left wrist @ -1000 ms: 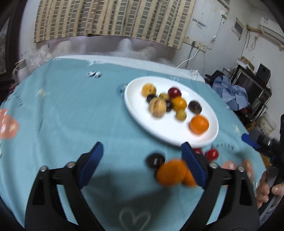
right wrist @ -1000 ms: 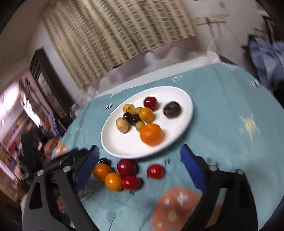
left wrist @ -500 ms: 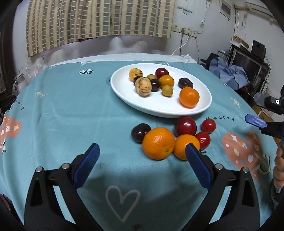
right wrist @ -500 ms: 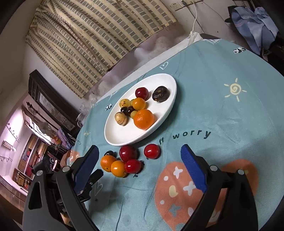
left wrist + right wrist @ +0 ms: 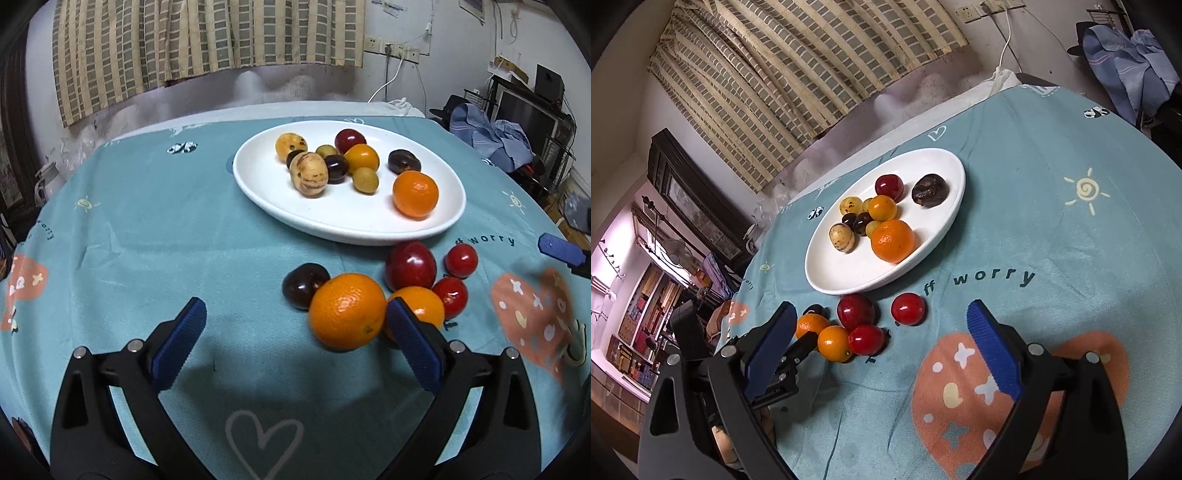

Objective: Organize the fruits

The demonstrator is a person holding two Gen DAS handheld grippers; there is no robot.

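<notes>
A white oval plate (image 5: 373, 229) (image 5: 827, 280) holds several fruits, among them an orange (image 5: 415, 194) (image 5: 892, 240). On the cloth in front of it lie a large orange (image 5: 346, 311) (image 5: 811, 326), a smaller orange (image 5: 419, 304) (image 5: 834, 342), a dark plum (image 5: 304, 285), a red plum (image 5: 410, 265) (image 5: 856, 311) and two red cherry tomatoes (image 5: 461, 260) (image 5: 908, 308). My left gripper (image 5: 295, 341) is open, the large orange just beyond its right finger. My right gripper (image 5: 882, 347) is open, empty, near the loose fruits.
A teal printed tablecloth (image 5: 147, 229) covers the round table. Striped curtains (image 5: 207, 40) hang behind. Clothes and electronics (image 5: 491, 136) crowd the right side. The right gripper's blue tip (image 5: 561, 250) shows at the right edge of the left wrist view.
My left gripper pulled back from the plate, then moved closer to the loose fruits. The right gripper drew nearer to the table and the loose fruits. Both stayed open.
</notes>
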